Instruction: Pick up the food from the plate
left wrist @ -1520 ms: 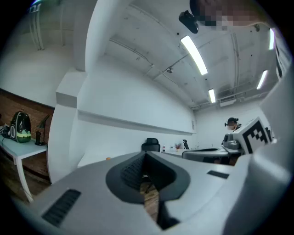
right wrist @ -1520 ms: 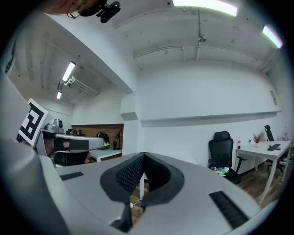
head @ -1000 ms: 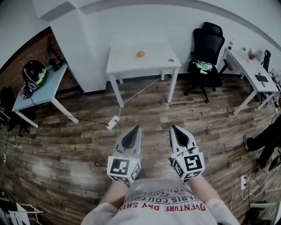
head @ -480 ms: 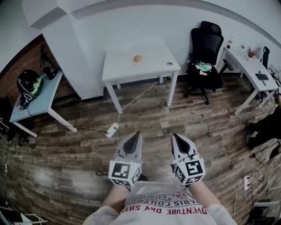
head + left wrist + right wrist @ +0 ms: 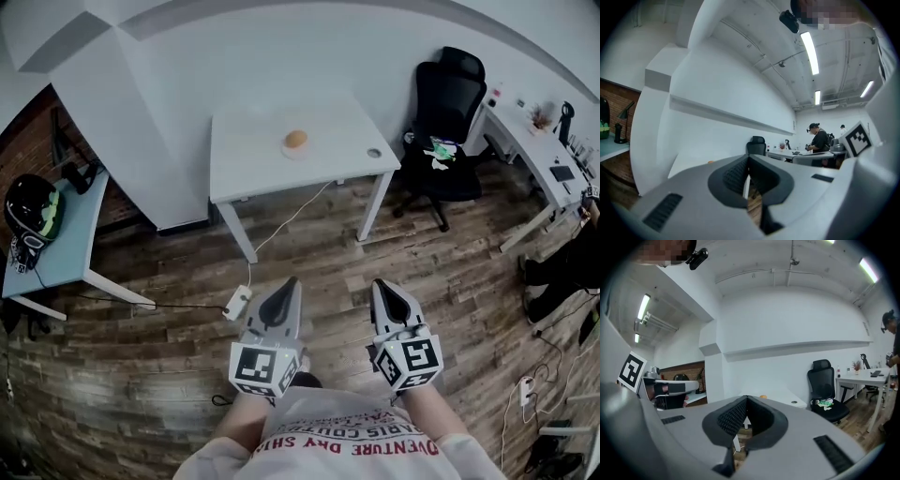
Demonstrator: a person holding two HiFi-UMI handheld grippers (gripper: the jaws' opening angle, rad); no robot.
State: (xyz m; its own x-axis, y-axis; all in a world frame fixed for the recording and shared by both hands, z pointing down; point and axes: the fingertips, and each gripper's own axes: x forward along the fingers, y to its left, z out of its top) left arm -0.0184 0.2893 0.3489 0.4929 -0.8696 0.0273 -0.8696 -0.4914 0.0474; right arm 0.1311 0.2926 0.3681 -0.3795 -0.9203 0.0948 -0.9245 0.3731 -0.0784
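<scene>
Left gripper [image 5: 287, 284] and right gripper [image 5: 382, 285] pointed level, side by side, both clenched empty, toward the distant, possibly bun-like food [image 5: 295, 140].

This is an office: a white table [image 5: 253, 159] and a long desk [image 5: 530, 155] stand by plain white walls, with a black swivel chair [image 5: 450, 103] between them. Strip lights [image 5: 810, 51] line the ceiling, and a person [image 5: 819, 139] stands at a far desk

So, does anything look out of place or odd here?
Only minor things: a power strip lies loose on the floor before the white table, its cable running under it, and green-and-white clutter sits on the office chair. Nothing spilled or damaged.
</scene>
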